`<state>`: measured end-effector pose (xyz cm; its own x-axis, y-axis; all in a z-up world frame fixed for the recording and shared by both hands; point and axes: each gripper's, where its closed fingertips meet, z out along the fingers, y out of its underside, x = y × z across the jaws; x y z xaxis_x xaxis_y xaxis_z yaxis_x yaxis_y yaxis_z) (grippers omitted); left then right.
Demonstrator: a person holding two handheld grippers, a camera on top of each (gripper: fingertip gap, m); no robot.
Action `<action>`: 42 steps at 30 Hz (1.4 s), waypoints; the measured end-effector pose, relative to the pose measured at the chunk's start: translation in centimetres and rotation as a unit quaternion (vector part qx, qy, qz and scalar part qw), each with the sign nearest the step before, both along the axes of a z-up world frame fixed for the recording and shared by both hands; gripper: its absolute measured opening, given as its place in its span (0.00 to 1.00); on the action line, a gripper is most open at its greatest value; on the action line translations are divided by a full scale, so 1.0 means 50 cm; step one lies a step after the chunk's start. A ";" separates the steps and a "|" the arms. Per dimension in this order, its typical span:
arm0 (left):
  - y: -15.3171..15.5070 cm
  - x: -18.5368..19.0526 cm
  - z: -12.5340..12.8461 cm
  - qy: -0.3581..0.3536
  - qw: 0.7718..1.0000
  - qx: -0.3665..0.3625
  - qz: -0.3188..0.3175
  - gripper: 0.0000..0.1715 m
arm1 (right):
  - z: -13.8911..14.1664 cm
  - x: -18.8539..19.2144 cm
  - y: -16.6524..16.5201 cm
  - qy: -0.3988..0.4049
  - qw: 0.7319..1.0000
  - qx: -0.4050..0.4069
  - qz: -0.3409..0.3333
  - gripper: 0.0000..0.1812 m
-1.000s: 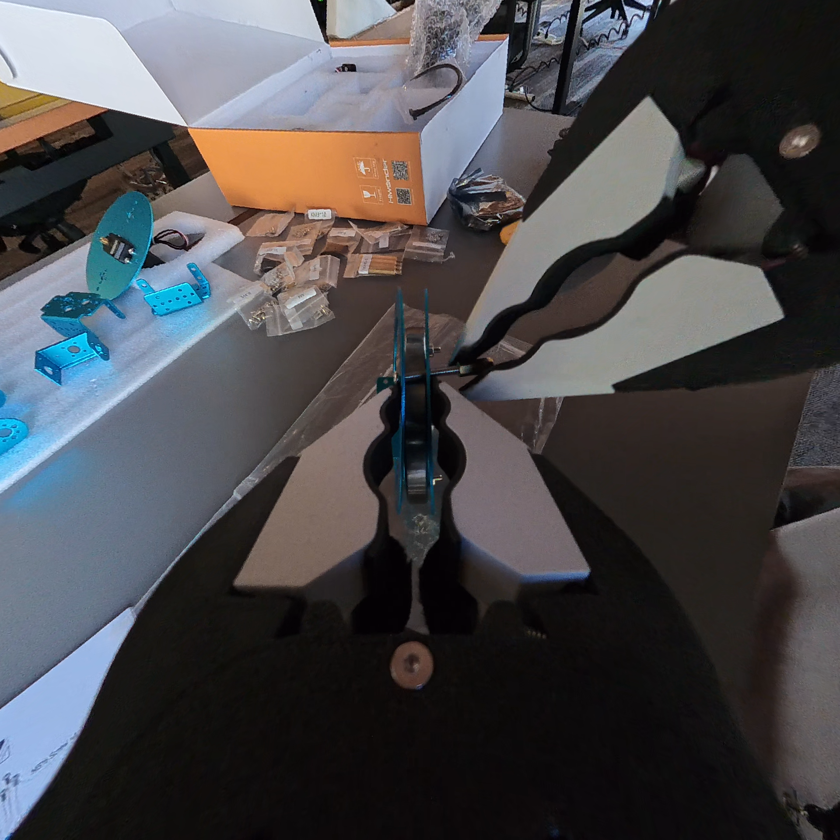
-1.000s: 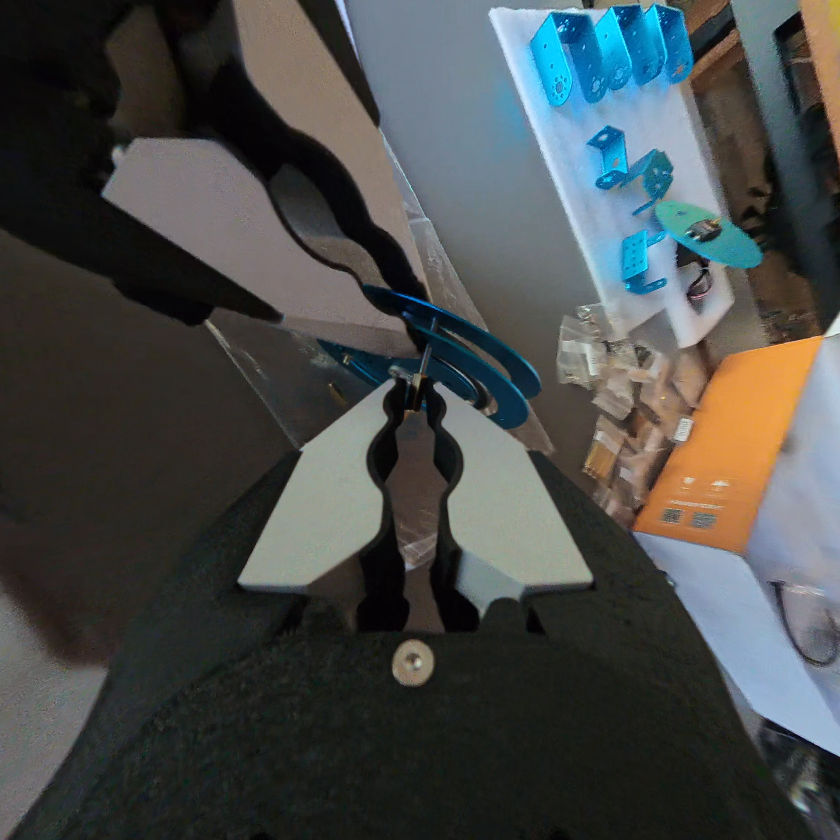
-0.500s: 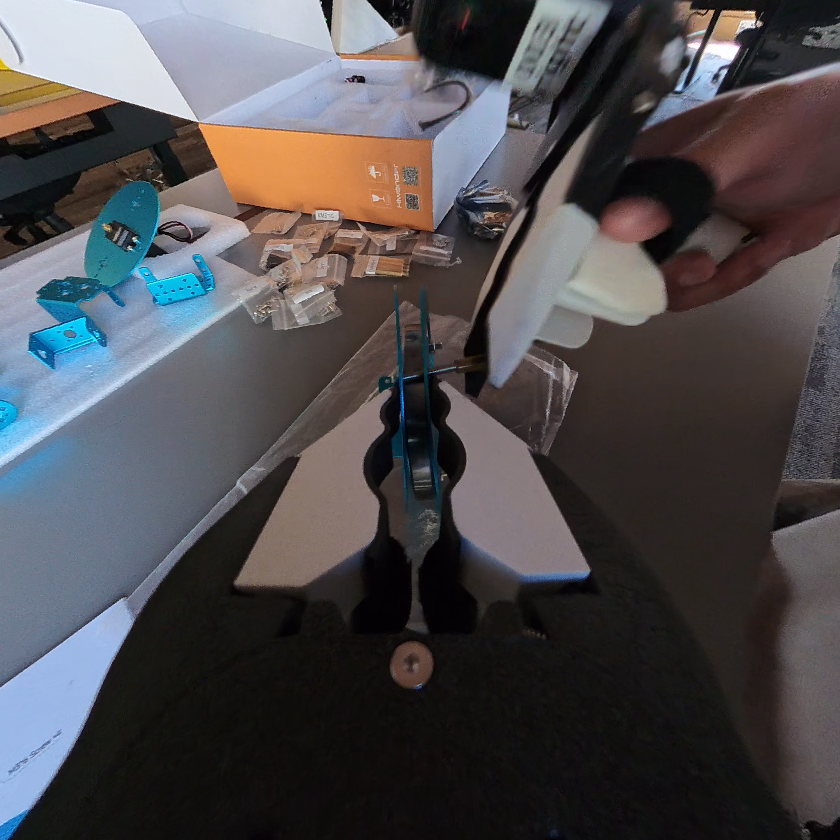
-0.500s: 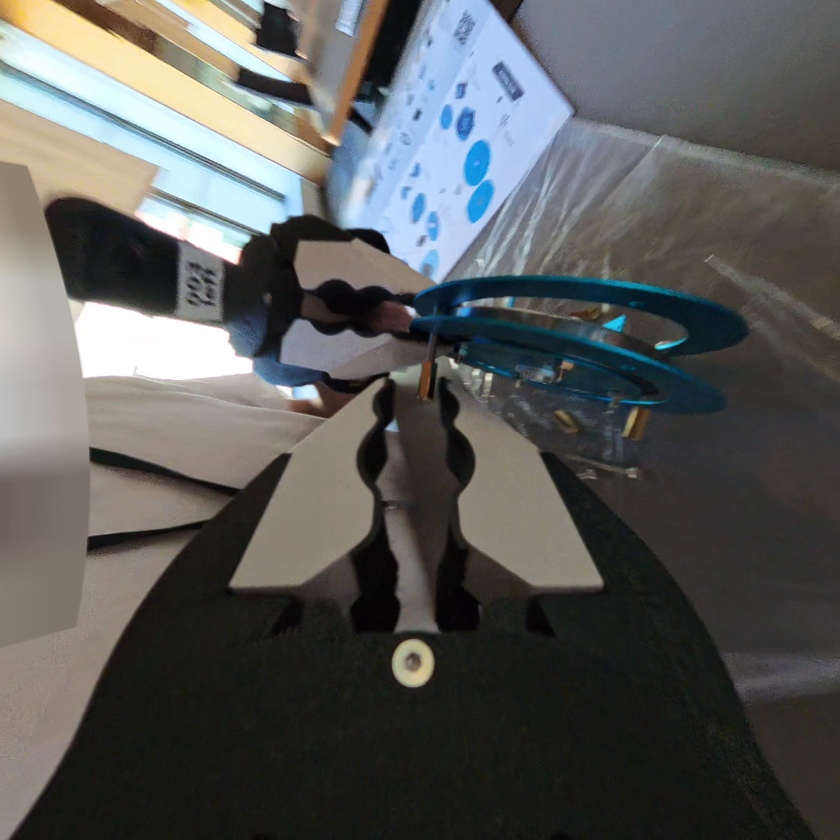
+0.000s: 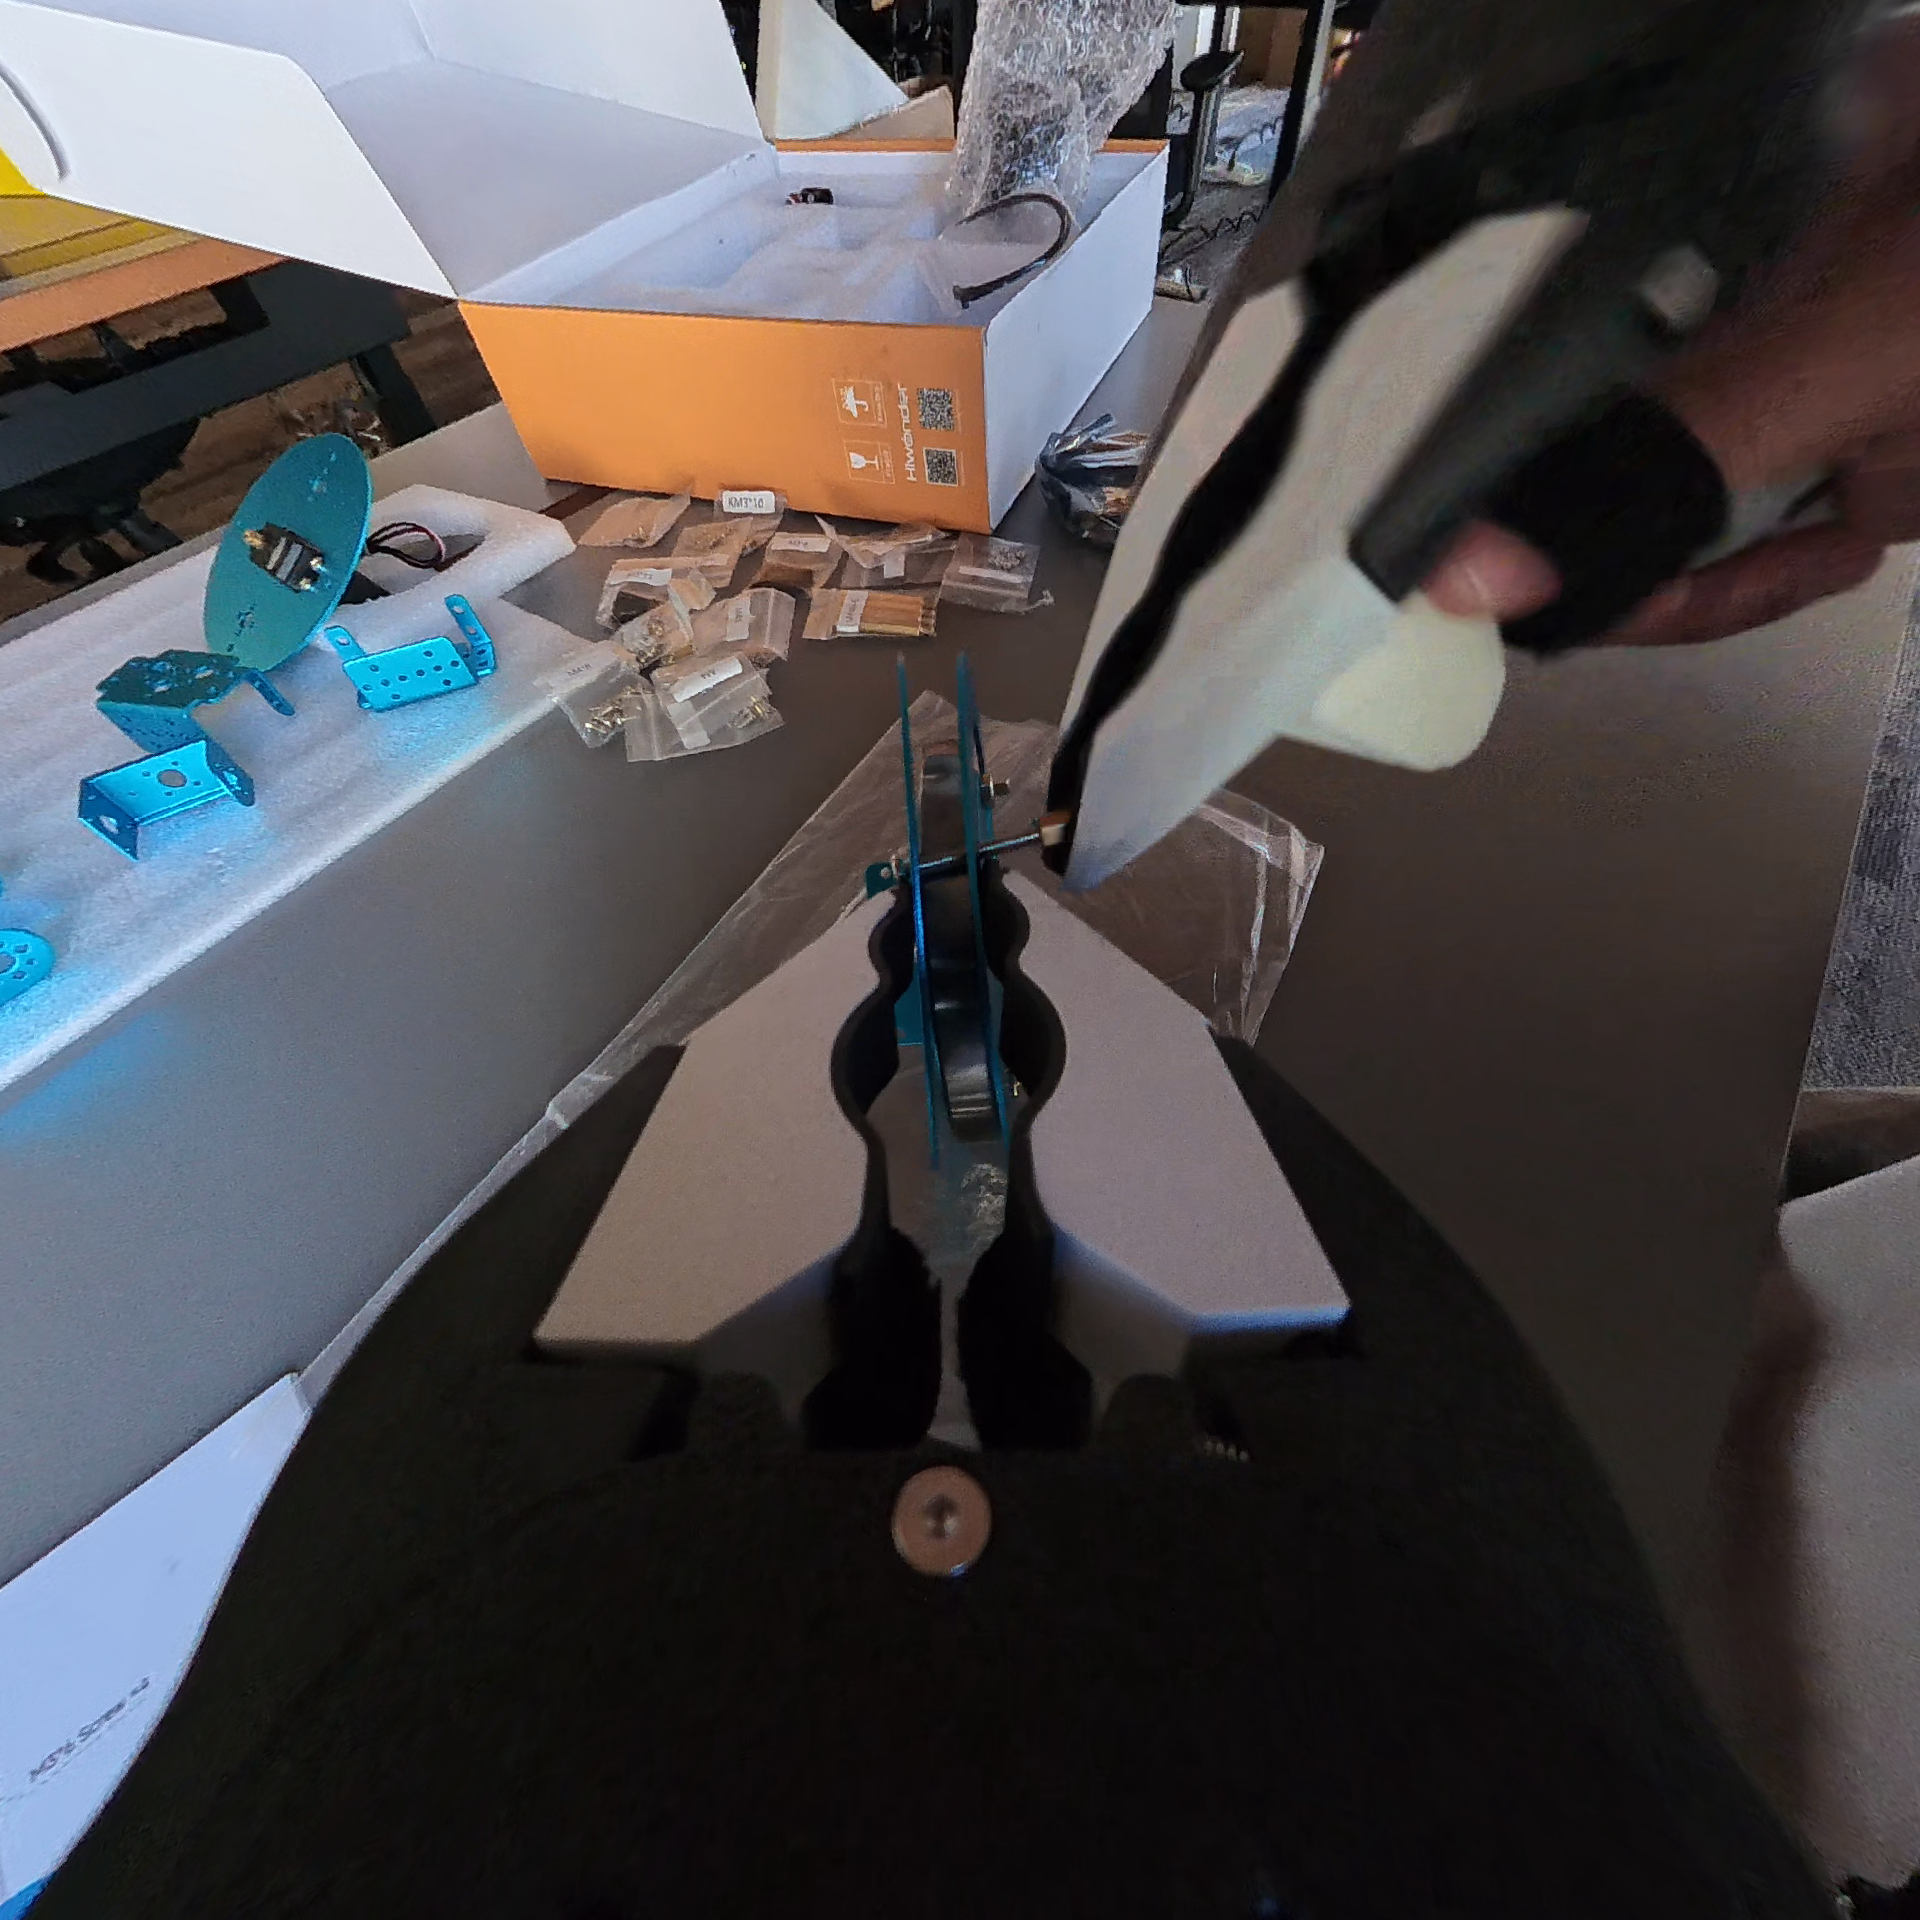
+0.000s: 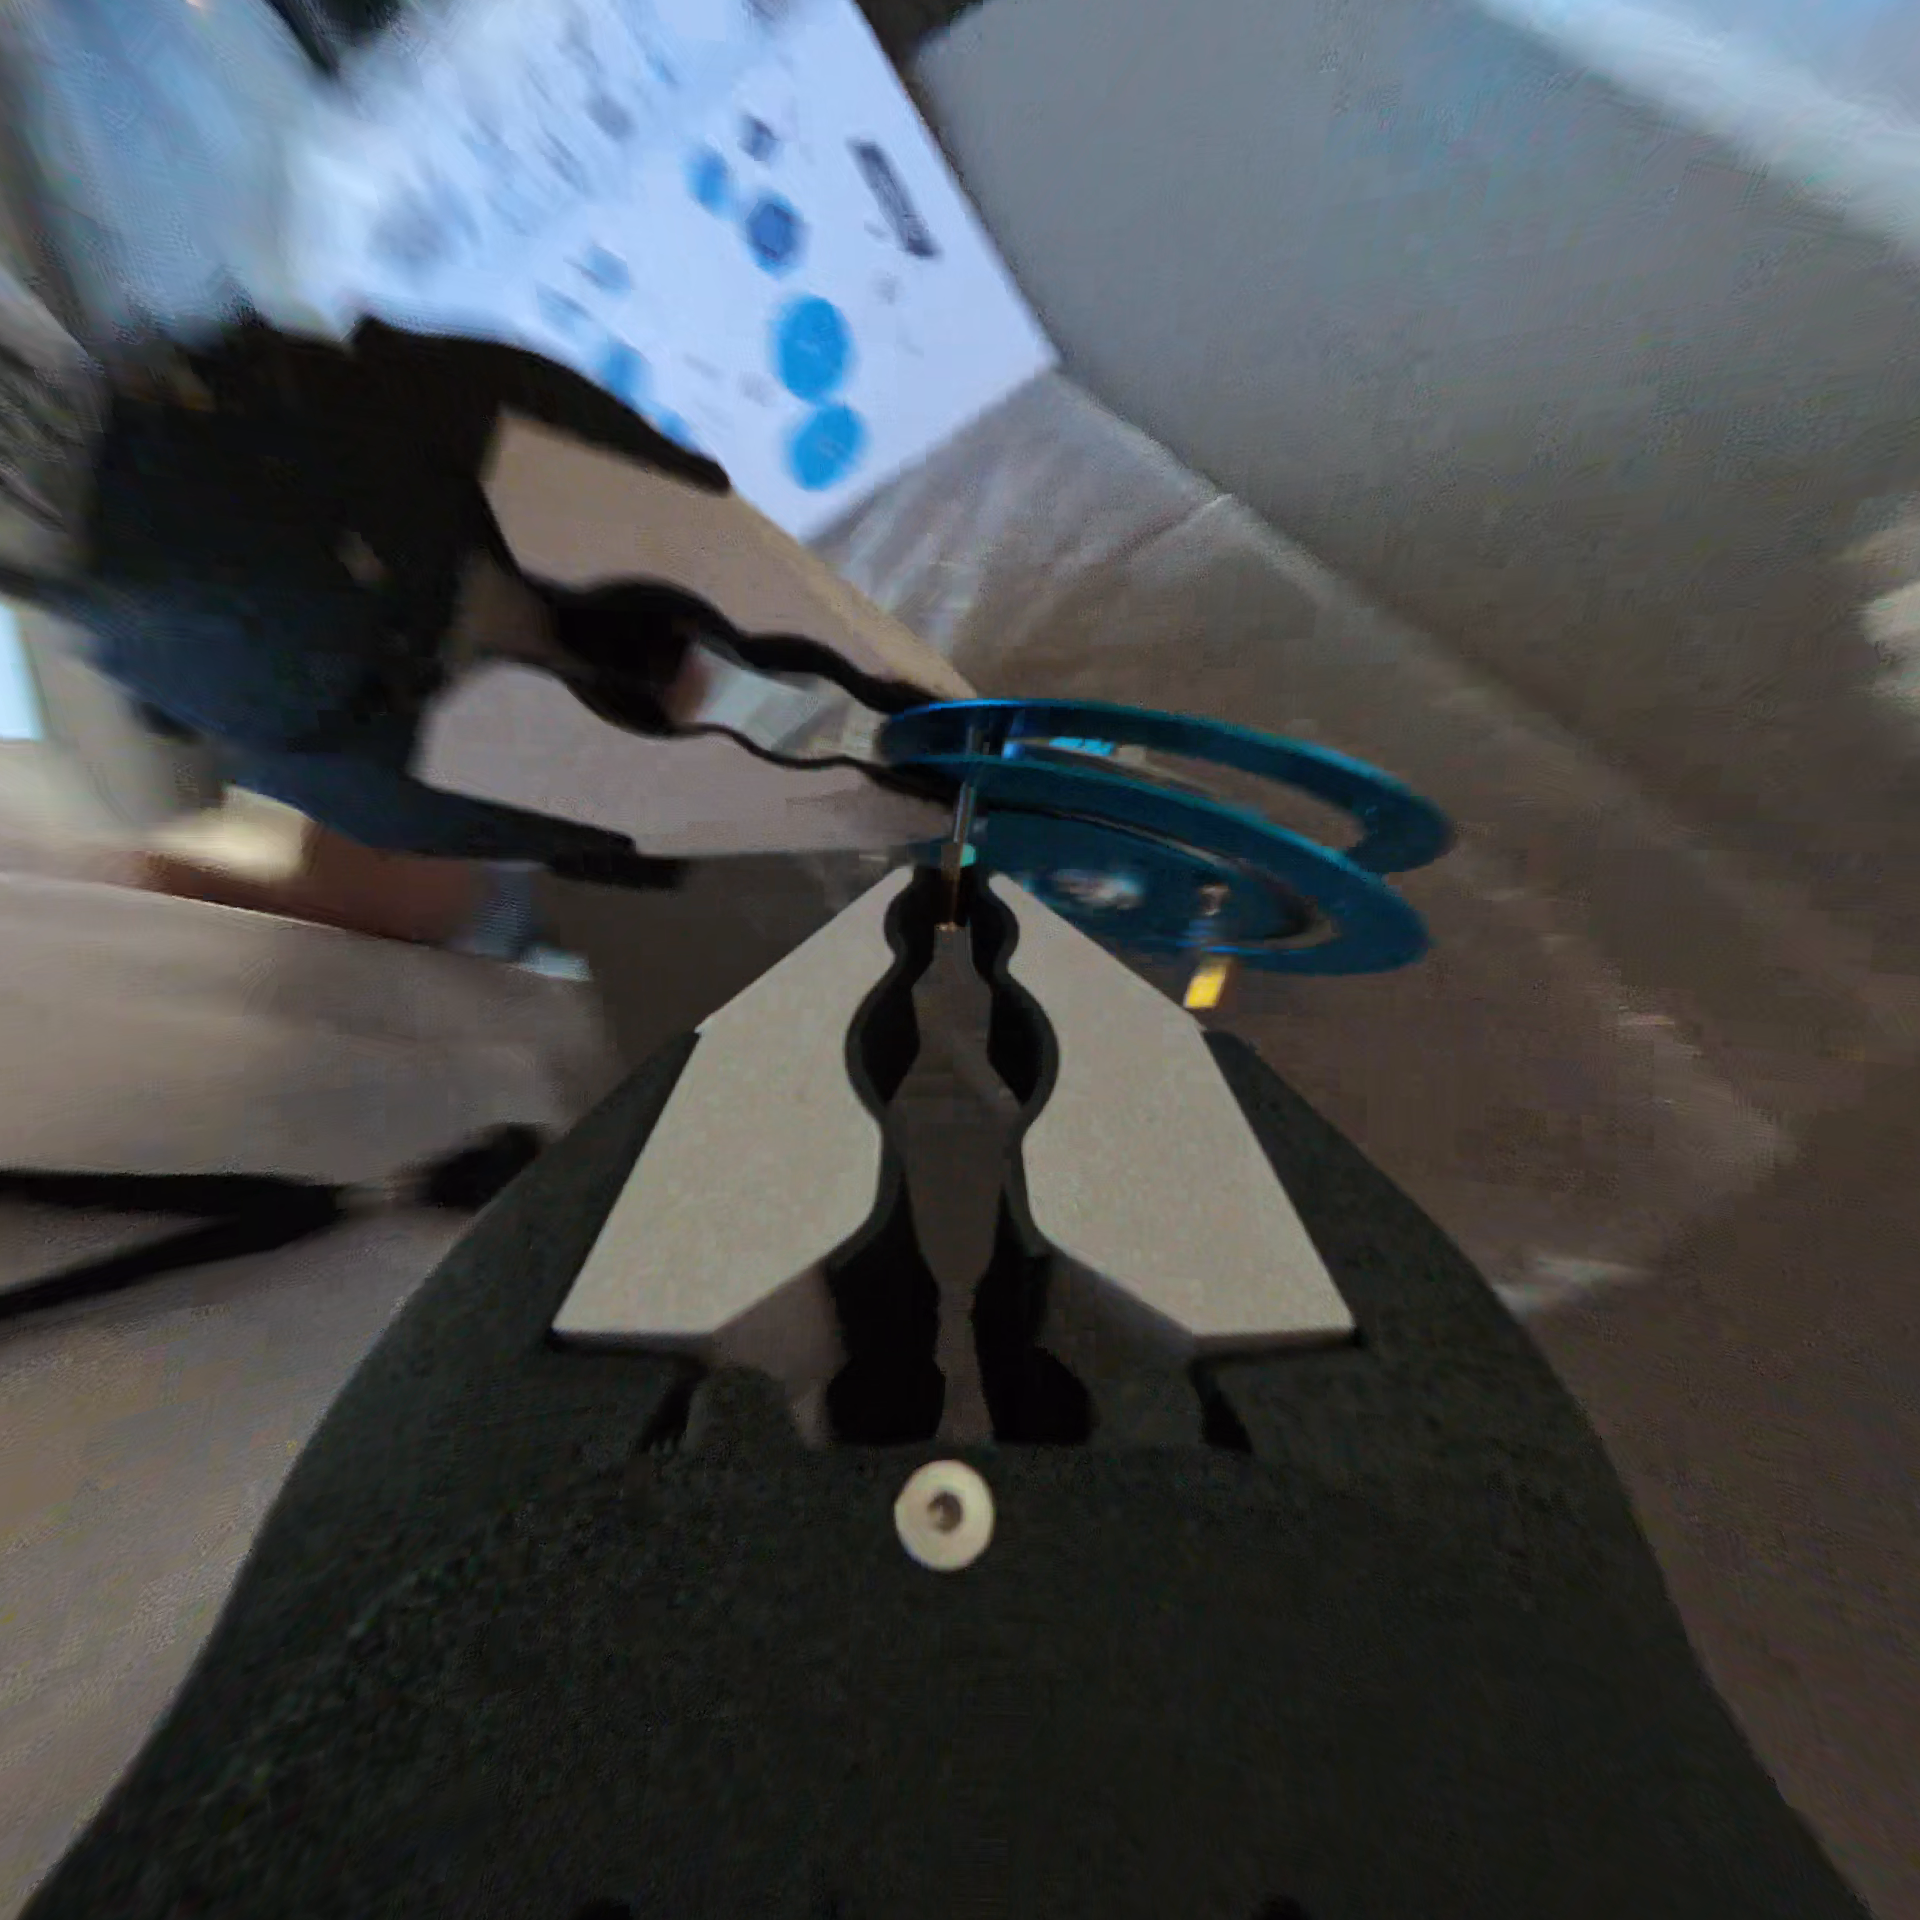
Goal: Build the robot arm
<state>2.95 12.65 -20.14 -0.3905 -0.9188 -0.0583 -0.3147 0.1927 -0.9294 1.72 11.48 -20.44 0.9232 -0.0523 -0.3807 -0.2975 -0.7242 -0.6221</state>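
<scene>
**Two claws on one blue disc stack**

My left claw is pinching the pair of blue discs edge-on above the counter. At its 1 o'clock, my right claw is pressed onto the small brass nut at the end of the thin rod running through the discs. I judge the nut could slip free: the grip is tip-only. Loose screw bags lie at 11 o'clock.

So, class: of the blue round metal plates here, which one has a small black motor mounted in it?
The tilted blue round metal plate leaning on the white foam sheet.
</scene>
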 end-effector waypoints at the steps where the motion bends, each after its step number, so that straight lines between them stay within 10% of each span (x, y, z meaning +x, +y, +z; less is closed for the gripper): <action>1: 0.001 0.000 0.000 -0.001 1.000 0.001 0.002 0.07 | 0.002 -0.005 0.002 0.123 0.992 0.013 -0.006 0.03; 4: 0.002 0.001 0.000 0.001 1.000 -0.002 0.004 0.07 | 0.014 -0.014 0.006 0.443 0.895 0.045 -0.021 0.02; 6: 0.000 -0.002 0.000 0.001 1.000 -0.008 -0.001 0.07 | 0.017 -0.021 0.003 0.507 0.860 0.055 -0.013 0.02; 12: 0.000 -0.001 0.000 0.003 1.000 -0.008 0.001 0.07 | 0.007 -0.018 -0.008 0.079 0.995 0.055 0.010 0.15; 17: -0.002 0.001 0.001 -0.003 1.000 -0.001 -0.002 0.07 | -0.001 0.010 -0.007 -0.222 0.975 -0.004 0.017 0.03; 24: -0.006 0.001 0.003 -0.008 0.999 -0.033 -0.014 0.10 | 0.003 0.003 -0.011 -0.081 0.996 0.019 0.020 0.03; 42: 0.018 -0.033 0.039 -0.047 0.998 0.009 -0.036 0.17 | -0.009 0.015 -0.004 -0.094 0.991 0.033 0.093 0.03</action>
<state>1.30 13.55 -18.18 -0.4469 -0.8873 -0.1137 -0.2115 0.2283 -0.9503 2.46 11.28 -20.87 0.9695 0.1455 -0.1974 -0.0360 -0.7117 -0.7016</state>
